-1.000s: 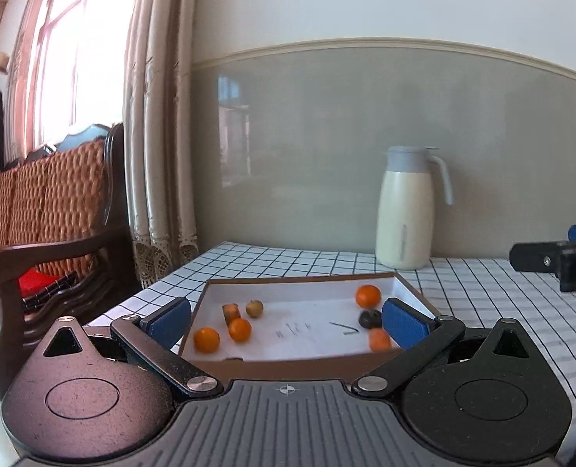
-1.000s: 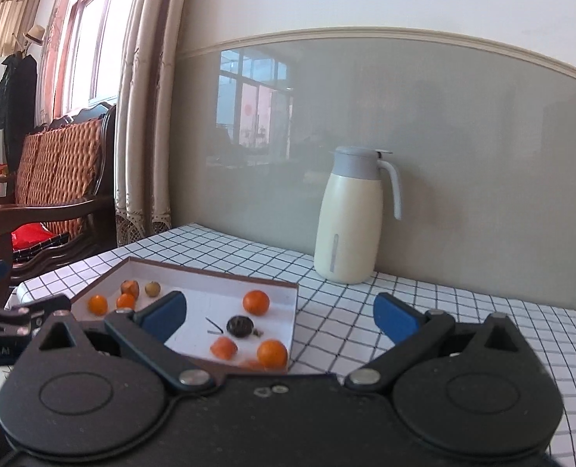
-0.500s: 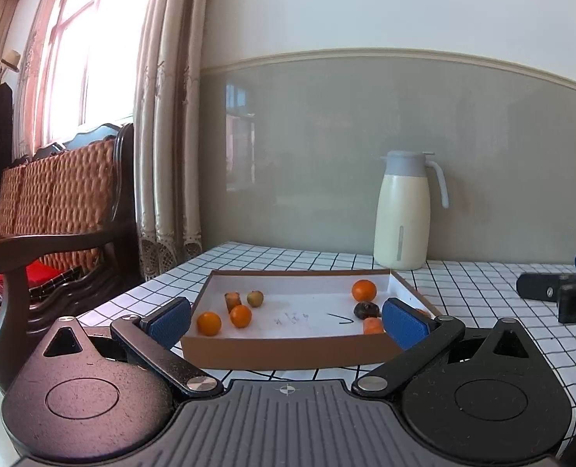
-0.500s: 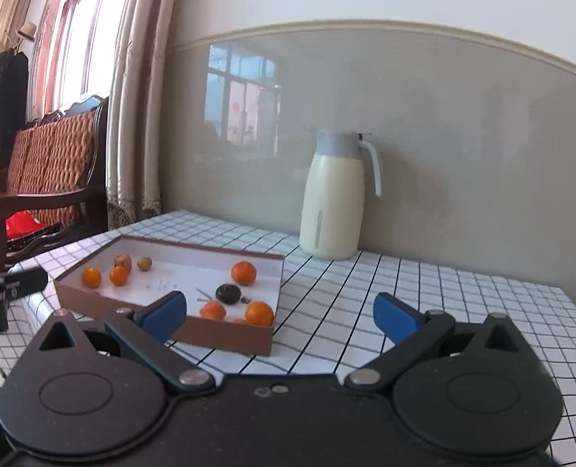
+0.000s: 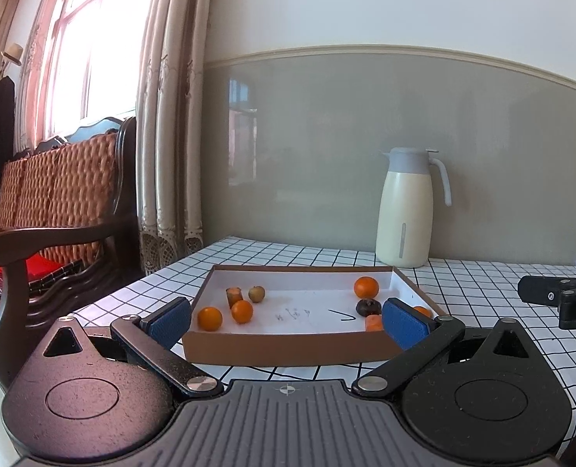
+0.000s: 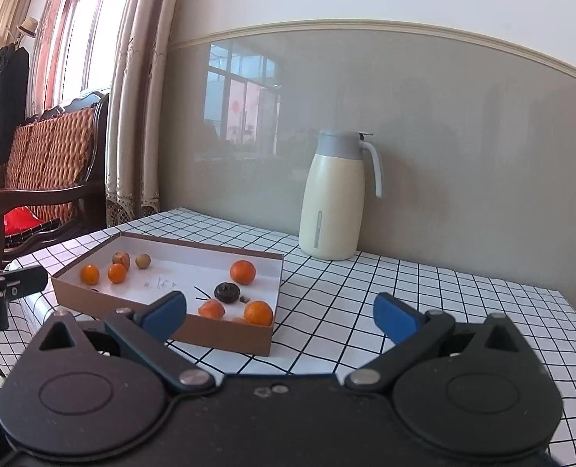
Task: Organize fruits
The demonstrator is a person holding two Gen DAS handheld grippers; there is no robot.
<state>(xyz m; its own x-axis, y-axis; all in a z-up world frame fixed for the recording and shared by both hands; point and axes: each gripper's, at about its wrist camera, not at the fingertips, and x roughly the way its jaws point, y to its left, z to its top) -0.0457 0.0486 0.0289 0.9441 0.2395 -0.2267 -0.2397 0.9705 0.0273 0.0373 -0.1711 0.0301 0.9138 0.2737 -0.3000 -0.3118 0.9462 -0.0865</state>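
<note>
Cardboard tray, oranges inside (loose)

The shallow brown cardboard tray lies open-topped, its low walls the only barrier to reaching in. Right of the tray, checkered tablecloth lies bare. Behind the tray, well apart, stands a cream thermos jug against the wall.

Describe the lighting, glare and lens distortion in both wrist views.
Left wrist view: the window is blown out white, daylight coming from the left; the wall trim bows from fisheye distortion. Right wrist view: the grey wall panel mirrors a window as glare; the fruit in the box stays sharp, corners vignette black.
</note>
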